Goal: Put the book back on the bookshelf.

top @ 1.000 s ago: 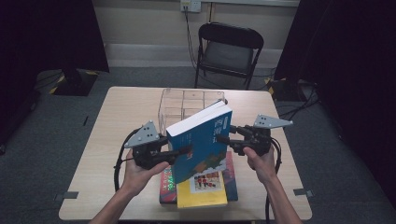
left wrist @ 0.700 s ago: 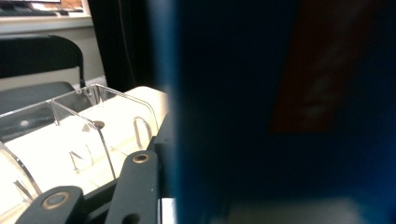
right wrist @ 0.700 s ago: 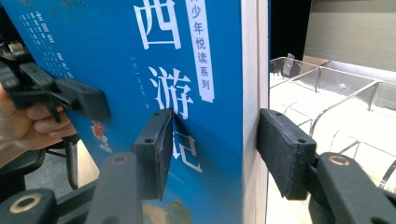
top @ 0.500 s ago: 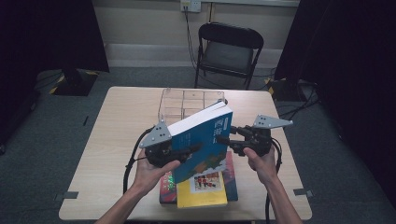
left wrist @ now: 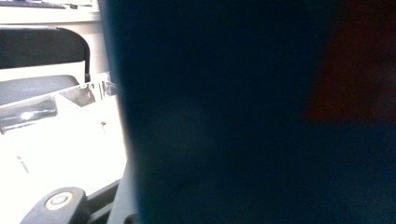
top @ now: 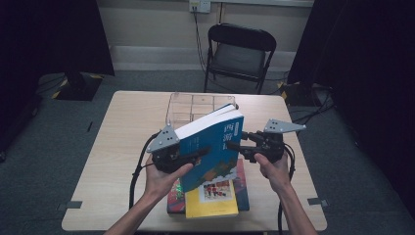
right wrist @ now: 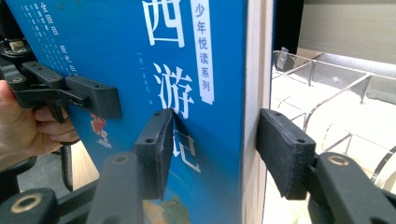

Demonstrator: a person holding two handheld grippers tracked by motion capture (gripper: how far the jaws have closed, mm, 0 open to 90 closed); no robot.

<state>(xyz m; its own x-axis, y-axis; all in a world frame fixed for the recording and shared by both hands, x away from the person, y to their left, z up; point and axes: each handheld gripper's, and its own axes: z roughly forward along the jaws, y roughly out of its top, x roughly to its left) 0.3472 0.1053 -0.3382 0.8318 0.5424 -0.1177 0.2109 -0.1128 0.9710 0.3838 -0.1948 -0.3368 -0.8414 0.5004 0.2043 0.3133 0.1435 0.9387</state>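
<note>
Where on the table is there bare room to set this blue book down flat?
The table is bare on its left, from the clear divided tray to the near edge, and in a narrower strip along the right edge. Crowded: the near middle, where the stacked books lie under the blue book.

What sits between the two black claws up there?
A thick blue paperback book, tilted above the table; the left claw and right claw grip opposite edges, shown in the high view.

My left gripper (top: 195, 155) has just been closing, jaws around the blue book (top: 213, 144); my right gripper (right wrist: 210, 140) clamps its opposite edge.
</note>
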